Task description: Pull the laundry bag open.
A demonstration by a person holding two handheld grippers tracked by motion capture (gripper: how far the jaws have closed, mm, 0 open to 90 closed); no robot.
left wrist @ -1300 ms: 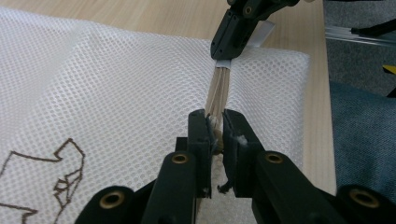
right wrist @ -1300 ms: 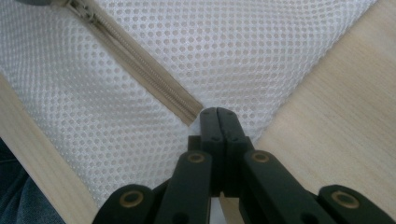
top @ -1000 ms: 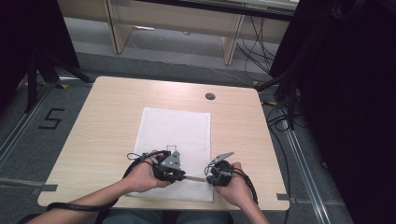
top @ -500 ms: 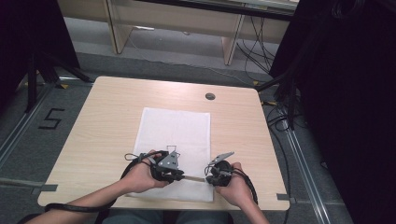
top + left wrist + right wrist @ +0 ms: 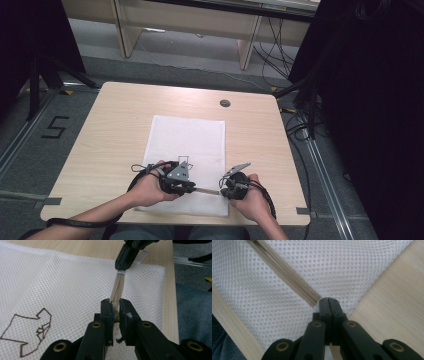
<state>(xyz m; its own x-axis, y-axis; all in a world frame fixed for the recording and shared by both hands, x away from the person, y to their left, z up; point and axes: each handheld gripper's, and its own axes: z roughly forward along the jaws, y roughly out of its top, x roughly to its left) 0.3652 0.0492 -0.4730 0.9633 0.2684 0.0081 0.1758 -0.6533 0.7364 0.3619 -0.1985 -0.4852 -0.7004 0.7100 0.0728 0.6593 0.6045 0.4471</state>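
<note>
A white mesh bag (image 5: pixel 187 140) lies flat on the wooden table (image 5: pixel 115 115), with a beige zipper (image 5: pixel 207 190) running along its near edge. My left gripper (image 5: pixel 195 188) is shut on that zipper (image 5: pixel 119 285), which is pinched between its jaws (image 5: pixel 115 308). Facing it from the right, my right gripper (image 5: pixel 224 190) is shut on the zipper's end near the bag's corner (image 5: pixel 328 301). The left gripper view shows the right gripper (image 5: pixel 130 252) clamped on that end. The zipper (image 5: pixel 284 271) between them is raised and taut. A brown outline print (image 5: pixel 30 336) marks the mesh.
A round cable hole (image 5: pixel 225 103) sits at the table's far right. Table edges lie close to both hands, with the person's jeans (image 5: pixel 192 310) just beyond the near edge. Bare wood flanks the bag on both sides. Dark curtains and cables stand at the right.
</note>
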